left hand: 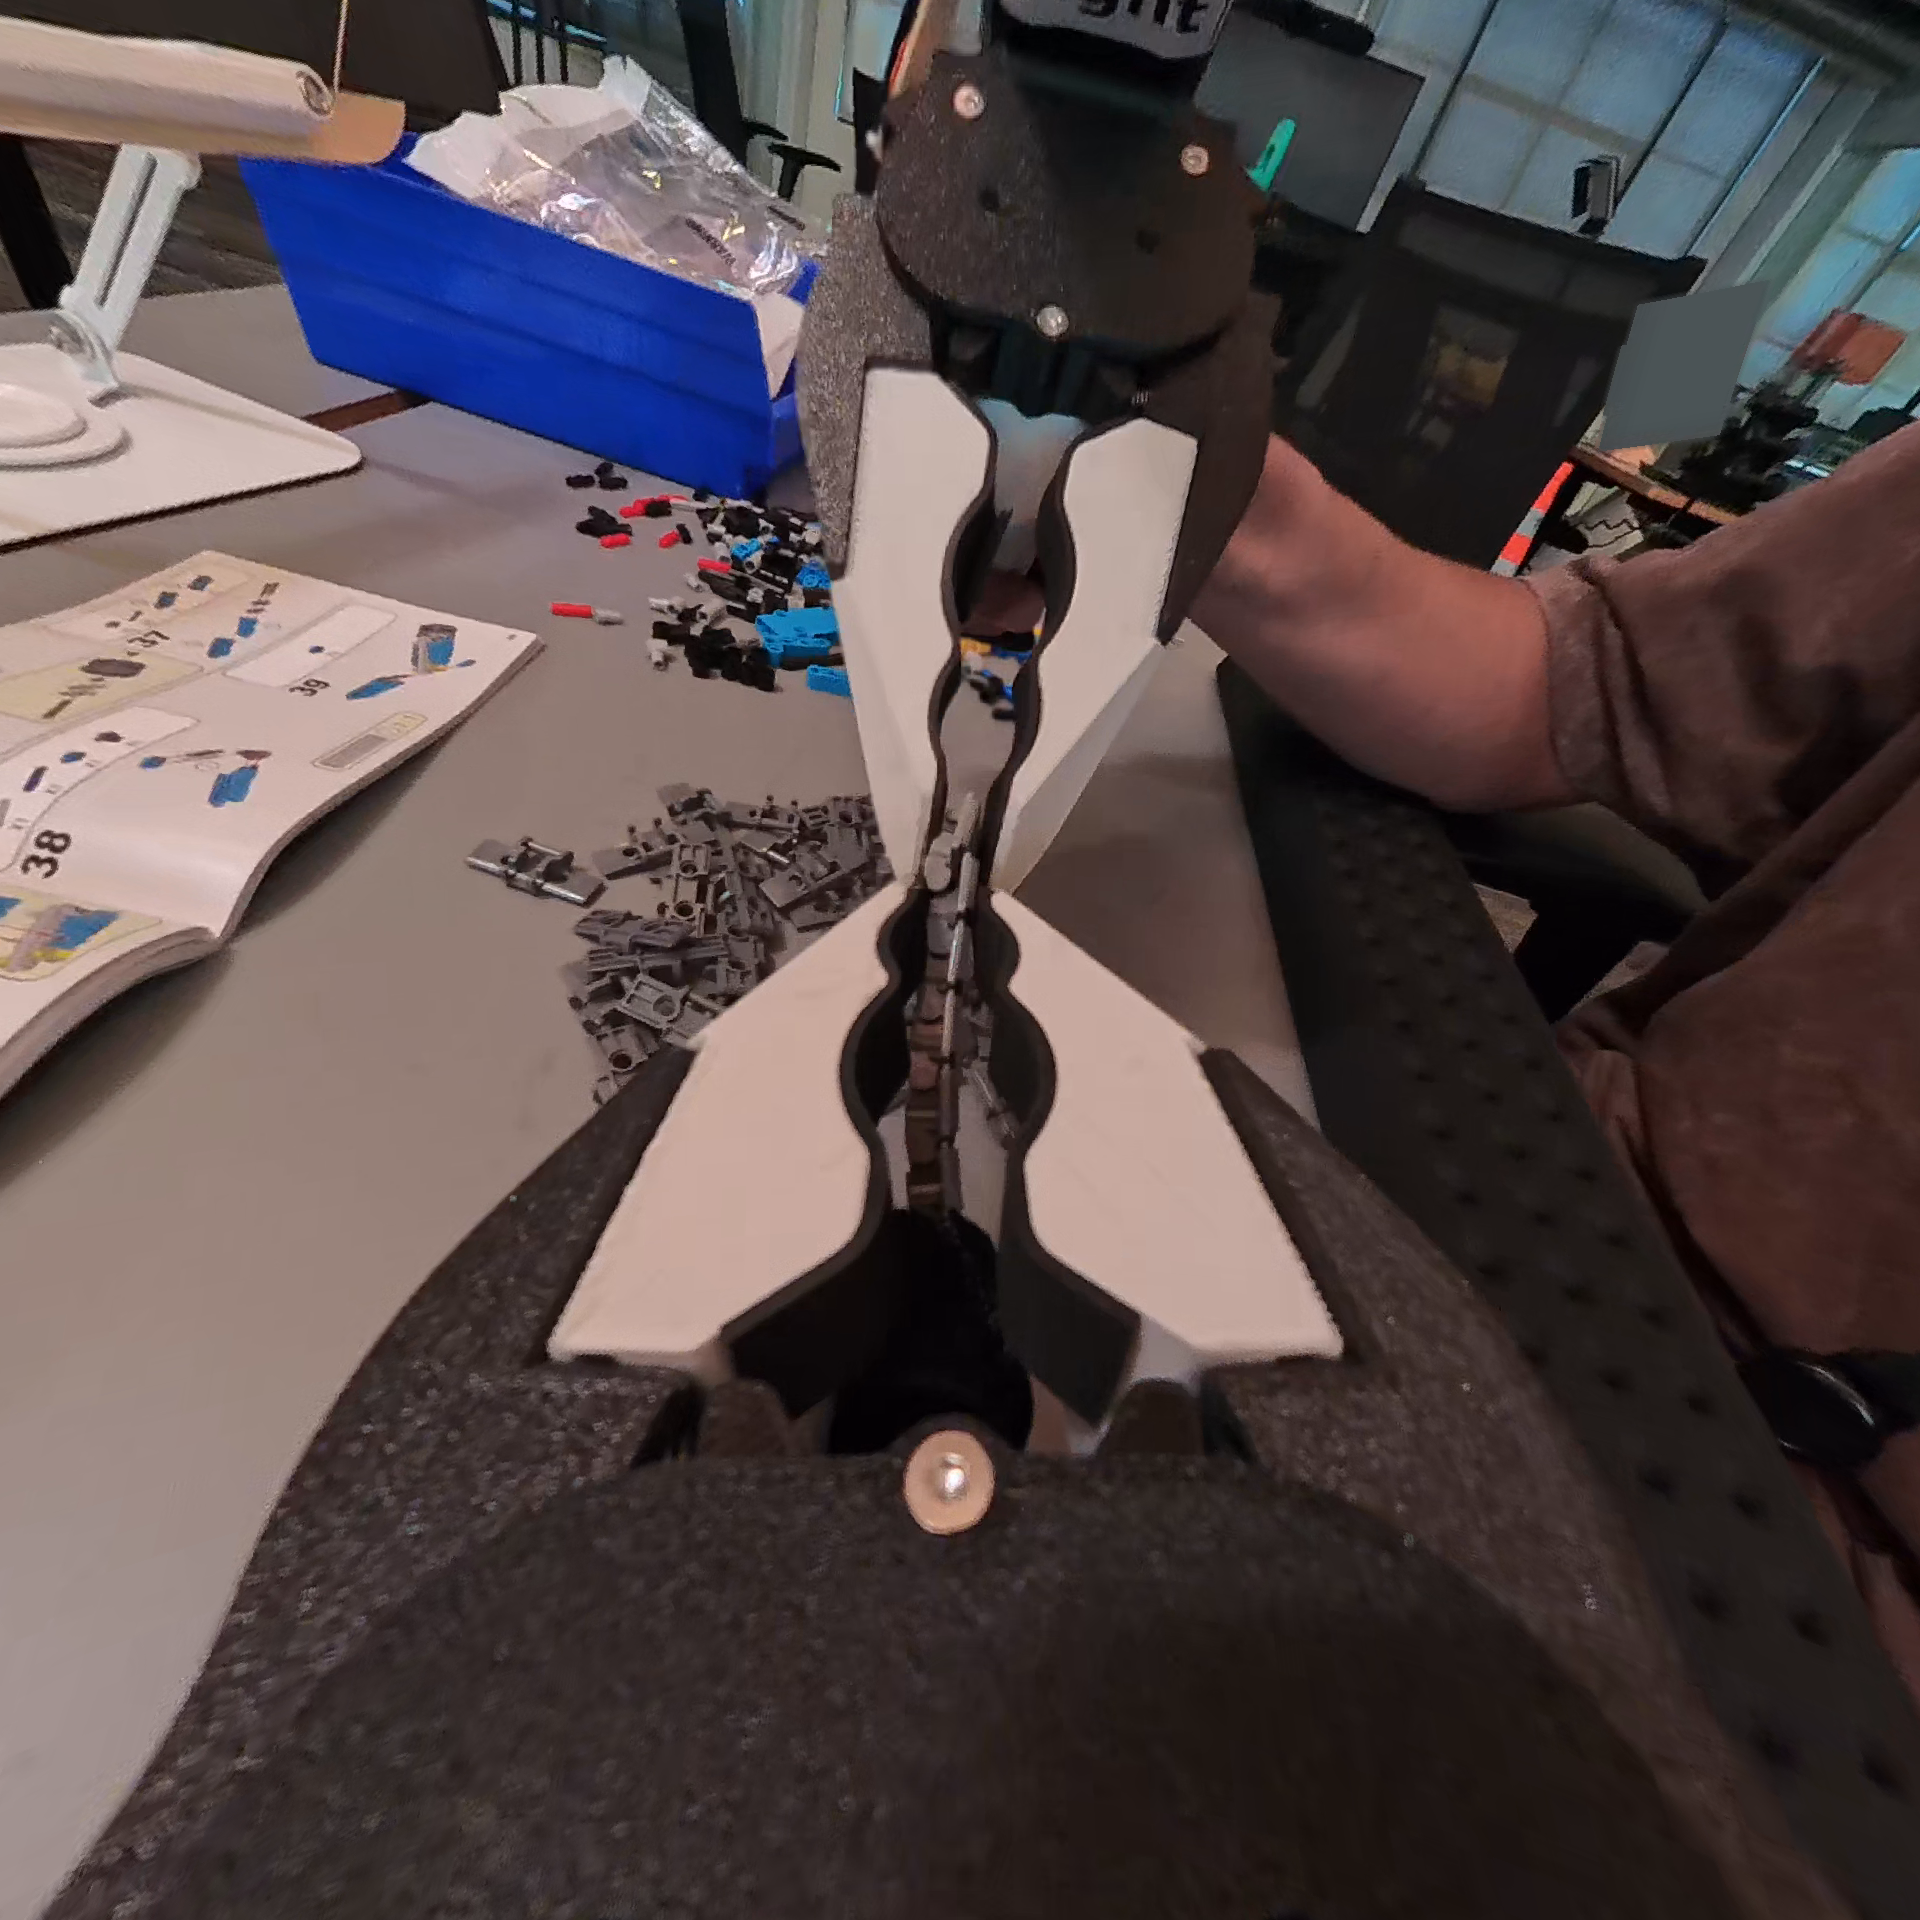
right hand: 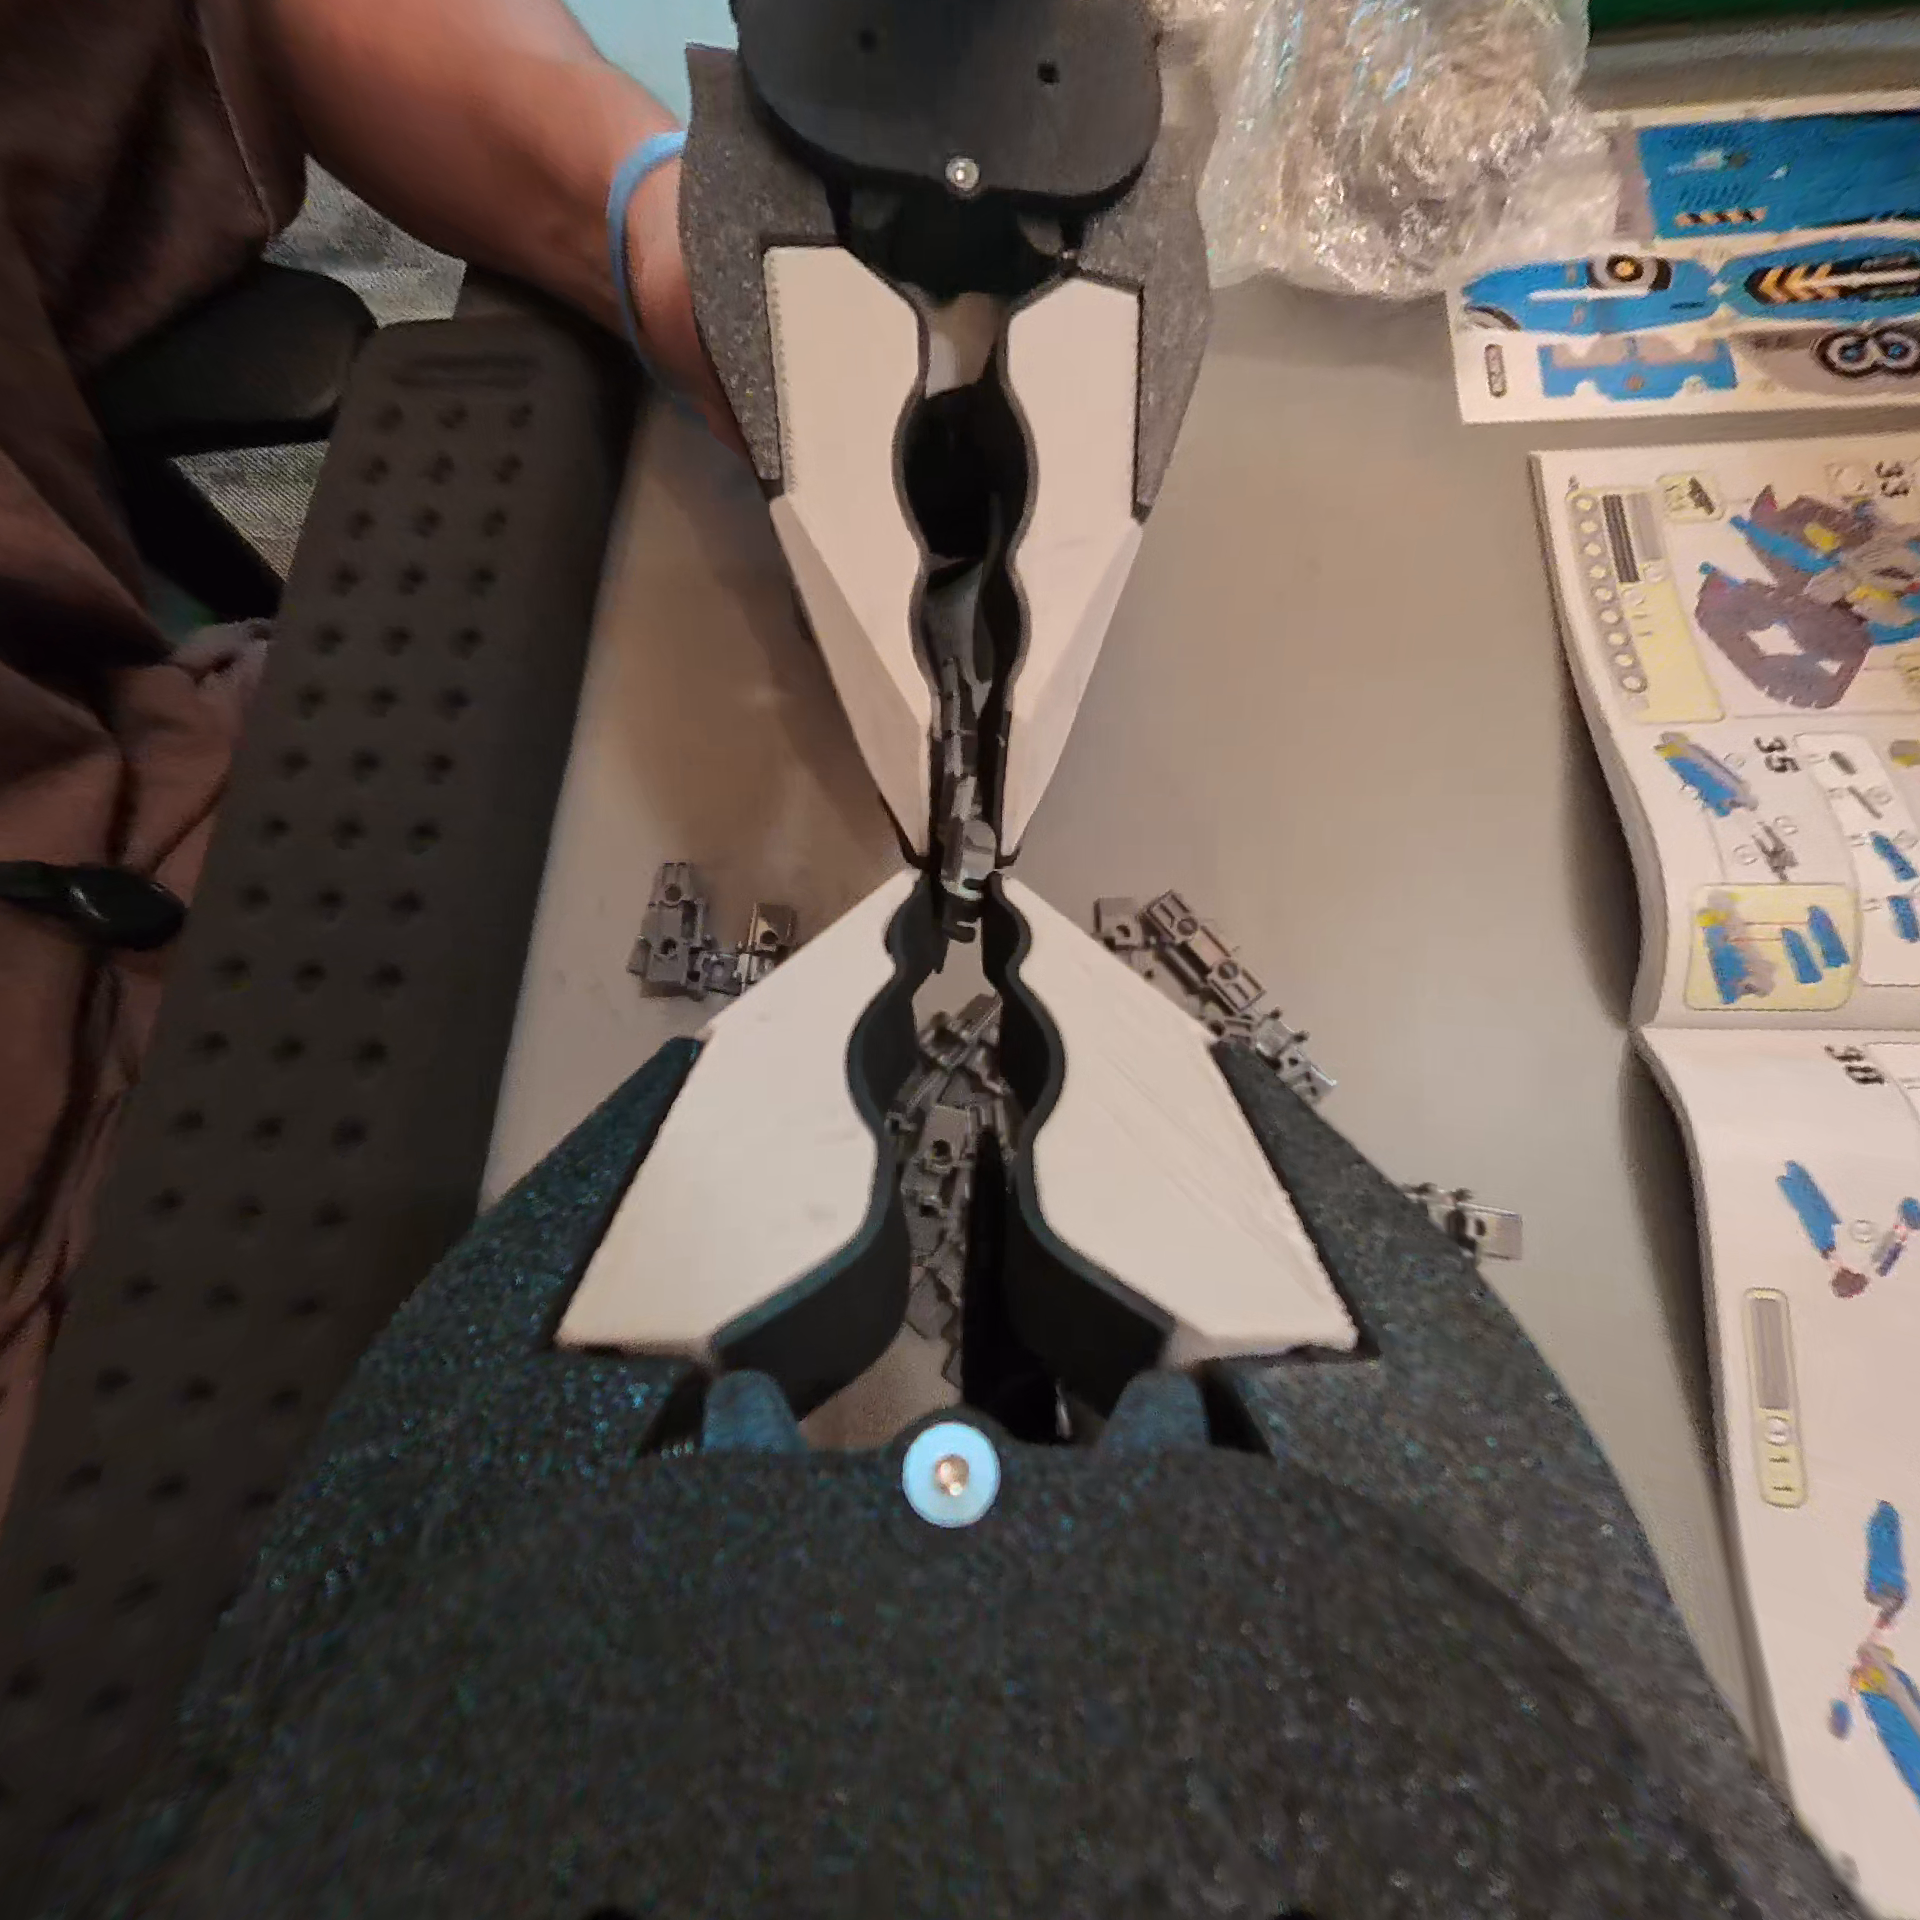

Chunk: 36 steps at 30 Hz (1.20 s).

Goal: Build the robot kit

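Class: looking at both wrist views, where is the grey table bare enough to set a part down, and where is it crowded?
Bare table lies between the open instruction booklet and the grey track-link pile. Another strip runs between the two claws and the booklet. It is crowded at the mixed small parts by the blue bin.

You see two grippers, left gripper [left hand: 948,904] and right gripper [right hand: 961,904]; beside the grey-link pile [left hand: 707,914], one booklet [left hand: 208,748], one blue bin [left hand: 540,312].
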### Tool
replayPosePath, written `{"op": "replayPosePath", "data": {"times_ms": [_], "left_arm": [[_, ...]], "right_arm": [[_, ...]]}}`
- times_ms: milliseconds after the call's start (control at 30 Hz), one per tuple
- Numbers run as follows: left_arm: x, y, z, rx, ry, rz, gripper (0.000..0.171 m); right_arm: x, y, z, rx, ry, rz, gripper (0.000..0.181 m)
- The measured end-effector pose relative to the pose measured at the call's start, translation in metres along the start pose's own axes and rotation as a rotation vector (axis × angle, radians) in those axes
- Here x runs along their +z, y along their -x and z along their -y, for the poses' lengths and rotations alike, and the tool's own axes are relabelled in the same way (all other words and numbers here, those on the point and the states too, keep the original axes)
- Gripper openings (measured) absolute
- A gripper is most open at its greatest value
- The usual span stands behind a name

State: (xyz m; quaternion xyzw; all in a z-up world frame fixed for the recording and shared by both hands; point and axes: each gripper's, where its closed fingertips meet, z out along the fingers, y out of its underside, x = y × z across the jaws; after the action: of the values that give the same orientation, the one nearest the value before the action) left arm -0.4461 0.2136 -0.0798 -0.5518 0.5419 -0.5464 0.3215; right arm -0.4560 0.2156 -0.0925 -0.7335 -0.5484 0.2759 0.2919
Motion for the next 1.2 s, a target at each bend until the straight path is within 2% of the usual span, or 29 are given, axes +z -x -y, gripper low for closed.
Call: {"op": "replayPosePath", "data": {"times_ms": [133, 233, 300, 400, 600, 733, 867, 1000, 1200], "left_arm": [[0.001, -0.003, 0.003, -0.017, -0.004, -0.017, 0.006], [-0.009, 0.002, 0.012, -0.051, -0.049, -0.039, 0.006], [-0.012, 0.005, 0.015, -0.087, -0.073, -0.048, 0.006], [-0.017, 0.007, 0.021, -0.135, -0.117, -0.071, 0.007], [-0.018, 0.008, 0.024, -0.209, -0.175, -0.106, 0.007], [-0.02, 0.013, 0.025, -0.263, -0.214, -0.113, 0.007], [-0.018, 0.011, 0.025, -0.198, -0.213, -0.084, 0.007], [-0.014, 0.01, 0.019, -0.164, -0.17, -0.061, 0.007], [-0.015, 0.001, 0.025, -0.221, -0.186, -0.119, 0.007]], "right_arm": [[-0.002, 0.003, 0.001, 0.057, -0.072, 0.067, 0.007], [-0.003, -0.003, 0.013, 0.133, -0.145, 0.062, 0.009], [-0.004, -0.008, 0.018, 0.107, -0.156, 0.021, 0.01], [-0.005, -0.006, 0.025, 0.093, -0.177, 0.02, 0.024], [-0.006, -0.012, 0.026, 0.095, -0.204, -0.022, 0.014], [-0.004, -0.017, 0.027, 0.121, -0.21, -0.06, 0.013], [-0.006, -0.015, 0.027, 0.179, -0.221, -0.011, 0.01], [-0.003, -0.013, 0.021, 0.163, -0.213, -0.029, 0.008], [-0.008, -0.005, 0.026, 0.22, -0.305, 0.071, 0.008]]}}
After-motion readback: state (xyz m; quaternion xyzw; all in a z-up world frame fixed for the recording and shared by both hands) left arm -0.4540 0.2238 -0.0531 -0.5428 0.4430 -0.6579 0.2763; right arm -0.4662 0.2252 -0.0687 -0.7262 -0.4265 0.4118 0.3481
